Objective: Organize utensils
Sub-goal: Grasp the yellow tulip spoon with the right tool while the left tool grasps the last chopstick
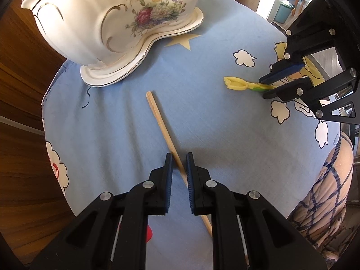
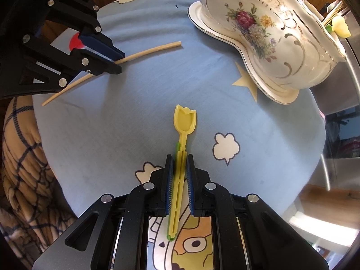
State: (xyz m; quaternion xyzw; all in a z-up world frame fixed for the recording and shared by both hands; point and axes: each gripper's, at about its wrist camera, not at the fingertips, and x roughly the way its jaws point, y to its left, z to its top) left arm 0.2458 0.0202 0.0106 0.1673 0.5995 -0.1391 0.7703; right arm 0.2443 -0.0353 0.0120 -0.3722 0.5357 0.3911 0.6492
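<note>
Chopstick (image 1: 167,144) and yellow spoon (image 2: 182,148) lie well apart on the blue tablecloth (image 1: 126,123), bare cloth between them, the floral porcelain holder (image 1: 108,20) near the far edge. Left gripper (image 1: 179,159) is parted, astride the chopstick's near half, seemingly not clamping. Right gripper (image 2: 179,159) straddles the spoon's handle, pads (image 2: 190,180) close beside it; contact is unclear.

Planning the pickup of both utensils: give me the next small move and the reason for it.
Probably close both grippers. The left gripper straddles the chopstick with gaps either side; the right gripper brackets the yellow spoon's handle, jaws near but not clearly clamped. Both utensils lie flat on the blue cloth, short of the porcelain holder.
</note>
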